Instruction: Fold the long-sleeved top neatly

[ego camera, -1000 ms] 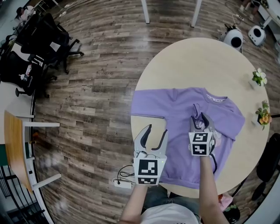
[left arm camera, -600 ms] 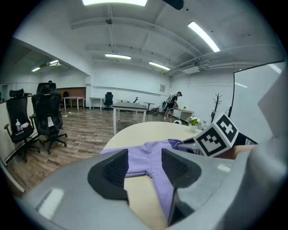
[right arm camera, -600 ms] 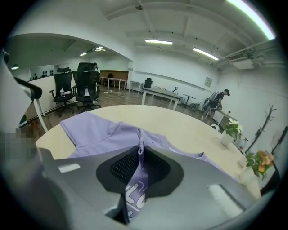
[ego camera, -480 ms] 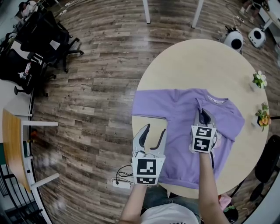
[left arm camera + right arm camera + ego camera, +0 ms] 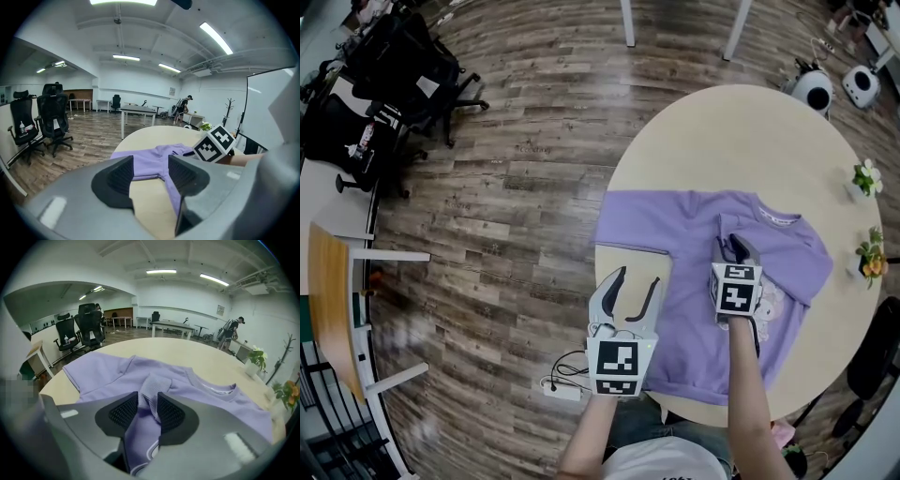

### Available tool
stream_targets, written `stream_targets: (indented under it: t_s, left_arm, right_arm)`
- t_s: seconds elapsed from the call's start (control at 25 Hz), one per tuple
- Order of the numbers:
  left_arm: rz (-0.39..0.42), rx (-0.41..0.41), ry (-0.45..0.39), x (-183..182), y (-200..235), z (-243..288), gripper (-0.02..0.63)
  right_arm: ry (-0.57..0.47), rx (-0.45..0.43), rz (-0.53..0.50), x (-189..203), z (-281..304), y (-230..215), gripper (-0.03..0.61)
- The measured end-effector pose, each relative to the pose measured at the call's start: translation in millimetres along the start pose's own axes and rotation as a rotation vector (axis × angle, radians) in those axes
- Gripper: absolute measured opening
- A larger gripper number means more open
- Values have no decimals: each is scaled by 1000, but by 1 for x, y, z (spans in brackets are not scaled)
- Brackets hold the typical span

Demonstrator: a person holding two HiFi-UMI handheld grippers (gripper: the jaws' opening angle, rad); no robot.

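**Workpiece.** The purple long-sleeved top (image 5: 675, 225) lies flat on the round table (image 5: 722, 131), collar toward the far side and hem toward the person. One sleeve extends toward the table's left edge. The other sleeve is folded in over the body of the garment, and its ribbed cuff (image 5: 150, 389) stands up just below the collar.

**Right gripper.** The right gripper (image 5: 733, 247) points steeply down over the middle of the top. Its jaws have just been opening and stand partly apart – the cuff sits between them, bunched, and the fabric fills the gap and touches both pads (image 5: 125, 411).

**Left gripper.** The left gripper (image 5: 637, 277) hangs at the near left edge of the table, just beside the top and clear of it. Its jaws stand wide apart with nothing between them – in the left gripper view only bare tabletop and the sleeve beyond show through the gap.

**Surroundings.** Two small potted plants (image 5: 866, 176) stand at the table's right edge. A power strip (image 5: 562, 392) lies on the wood floor.
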State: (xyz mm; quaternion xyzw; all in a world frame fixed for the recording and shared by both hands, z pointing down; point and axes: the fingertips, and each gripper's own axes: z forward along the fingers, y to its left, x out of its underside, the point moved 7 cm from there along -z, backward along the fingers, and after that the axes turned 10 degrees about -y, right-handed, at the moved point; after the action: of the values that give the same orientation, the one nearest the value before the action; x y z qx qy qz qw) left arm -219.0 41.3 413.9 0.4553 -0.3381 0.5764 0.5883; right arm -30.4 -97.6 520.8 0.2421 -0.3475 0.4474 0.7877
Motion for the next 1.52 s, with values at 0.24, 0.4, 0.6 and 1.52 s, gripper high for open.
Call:
stream_targets:
  t_s: [0.24,0.4,0.6,1.52]
  left_arm:
    - [-3,-10,-11,-2,6,-4,221]
    - [-2,-17,-25,-8,10,-10,221]
    - [2,-35,-50,-16,19,-18,221]
    - [-36,-157,-51,-19,120,6,221]
  right_arm:
    - [-33,-49,7,-9,-9,5,230]
    - [-88,-46,12,-30,-30,7,242]
    - [-179,-17,17,-63,-60,15,243]
    - [-229,-129,-66,-112,-50,114,250]
